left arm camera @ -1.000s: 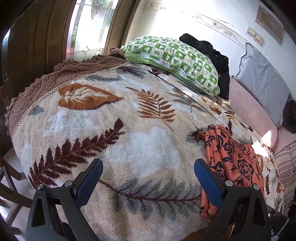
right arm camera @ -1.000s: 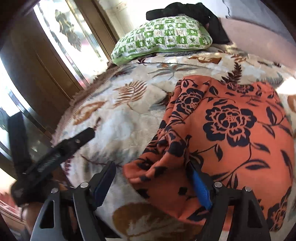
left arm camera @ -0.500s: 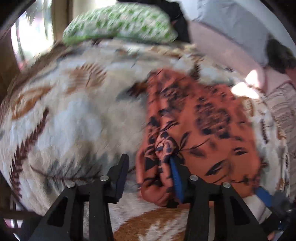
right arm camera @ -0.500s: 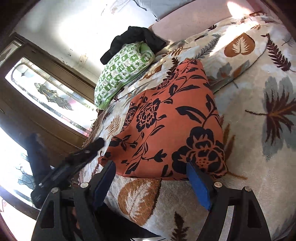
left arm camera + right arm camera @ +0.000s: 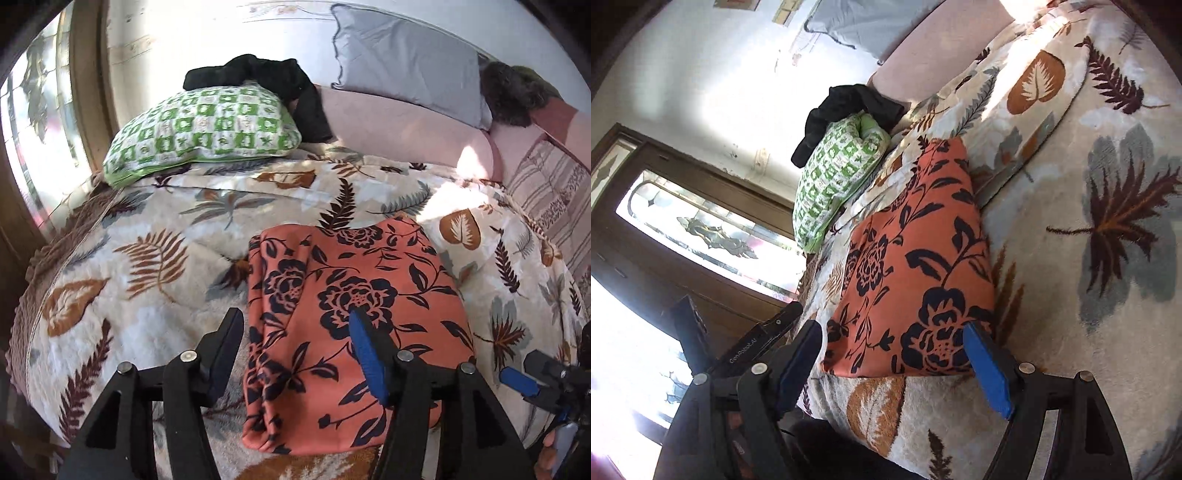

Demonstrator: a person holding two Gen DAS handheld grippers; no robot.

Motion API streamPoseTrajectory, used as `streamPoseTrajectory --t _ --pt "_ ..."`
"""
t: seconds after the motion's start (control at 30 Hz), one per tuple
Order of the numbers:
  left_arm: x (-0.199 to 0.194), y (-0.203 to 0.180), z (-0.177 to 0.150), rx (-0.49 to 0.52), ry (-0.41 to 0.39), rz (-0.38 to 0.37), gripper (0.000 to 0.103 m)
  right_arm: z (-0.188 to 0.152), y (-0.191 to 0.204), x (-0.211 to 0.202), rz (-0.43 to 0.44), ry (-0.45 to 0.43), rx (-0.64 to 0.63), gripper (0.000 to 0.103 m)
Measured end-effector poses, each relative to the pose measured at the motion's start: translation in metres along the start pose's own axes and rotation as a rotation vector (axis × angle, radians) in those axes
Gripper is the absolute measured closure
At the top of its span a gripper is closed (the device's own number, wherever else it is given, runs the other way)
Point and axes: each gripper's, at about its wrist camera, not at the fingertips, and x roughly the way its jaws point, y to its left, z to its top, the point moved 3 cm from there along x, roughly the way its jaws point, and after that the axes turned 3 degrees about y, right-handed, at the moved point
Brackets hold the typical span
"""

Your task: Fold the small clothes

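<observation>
Looking along our left tool [image 5: 295, 343], we see the folded orange floral garment [image 5: 354, 317] lying flat on the leaf-patterned blanket [image 5: 147, 266] that covers the bed, near the blanket's front edge. The left tool's jaws are opening, and the garment's left, bunched edge lies in the gap between them; the blue pad [image 5: 367, 356] hangs over the orange cloth, but we cannot tell whether it touches it, and the black finger on the other side stands over bare blanket. Our right tool [image 5: 894, 363] stands wide, its jaws straddling the near edge of the same garment [image 5: 916, 266] without pinching it; in the left view that tool [image 5: 535, 380] shows at the lower right, beside the garment's right side, with a fingertip of the hand that carries it just visible below. Behind the garment, well apart, a green-and-white checked pillow [image 5: 207, 129] rests on the blanket with a black piece of clothing [image 5: 273, 81] draped over its far end, and a grey pillow [image 5: 406, 59] leans against the wall above a pink sheet [image 5: 399, 129].
</observation>
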Motion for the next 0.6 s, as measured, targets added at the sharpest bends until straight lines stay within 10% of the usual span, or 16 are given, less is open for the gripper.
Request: streamPoseTrajectory --t 0.13,0.4,0.5,0.6 --pt "0.072 0.013 -0.025 -0.003 0.217 0.106 0.039 0.03 -0.021 0.003 -0.031 0.033 0.07 0.02" --pt "0.077 0.038 -0.045 -0.106 0.156 0.021 0.025 0.049 -0.033 0.094 -0.062 0.351 0.107 0.021" --pt "0.079 0.045 -0.049 -0.123 0.138 -0.01 0.024 0.044 -0.015 0.1 -0.137 0.351 0.007 0.054" --pt "0.082 0.049 -0.051 -0.134 0.13 -0.02 0.02 0.041 0.022 0.082 -0.209 0.26 -0.157 0.064"
